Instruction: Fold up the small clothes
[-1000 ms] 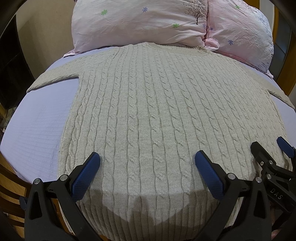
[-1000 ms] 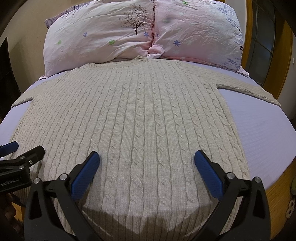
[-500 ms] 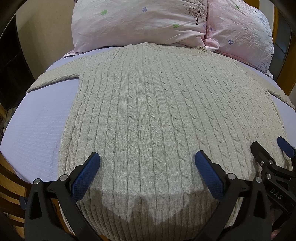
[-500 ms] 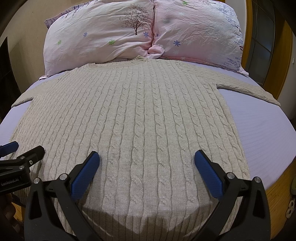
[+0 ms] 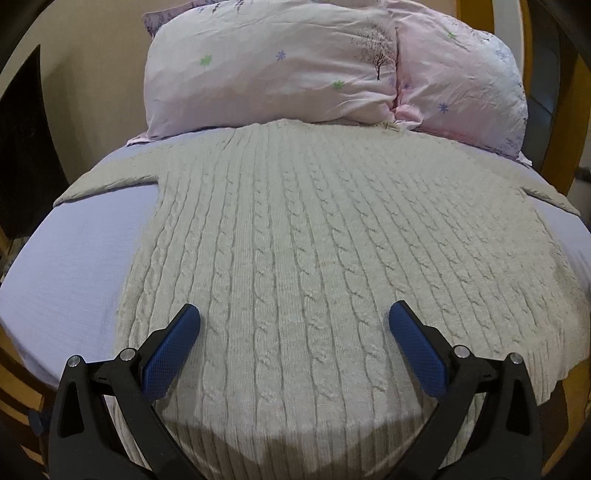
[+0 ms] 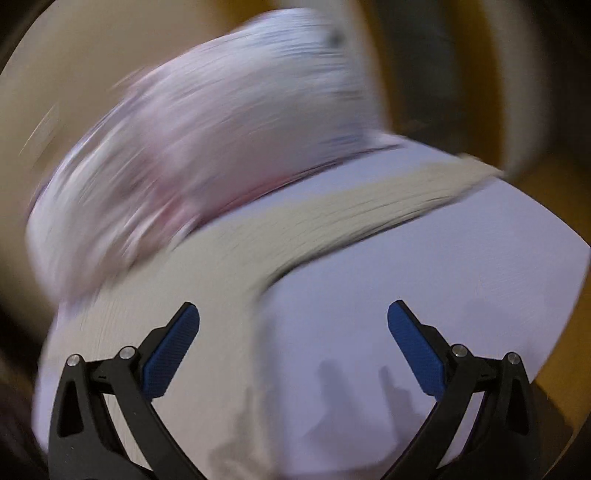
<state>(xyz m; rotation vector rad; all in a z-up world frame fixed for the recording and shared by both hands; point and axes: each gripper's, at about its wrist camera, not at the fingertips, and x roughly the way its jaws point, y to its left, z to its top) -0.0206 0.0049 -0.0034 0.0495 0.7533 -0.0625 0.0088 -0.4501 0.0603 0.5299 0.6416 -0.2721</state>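
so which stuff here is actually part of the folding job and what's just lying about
Part of the job:
- cable-knit sweater, spread flat on the bed, not yet folded
- left gripper, open over the hem
- right gripper, open, view blurred, near the sleeve

Just there:
- two pink pillows at the collar end
- lilac bedsheet
- wooden bed frame

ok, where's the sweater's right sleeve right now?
In the right wrist view the sleeve runs diagonally across the lavender sheet, below the pink pillows, ahead of the open right hand-held gripper. Blurred.
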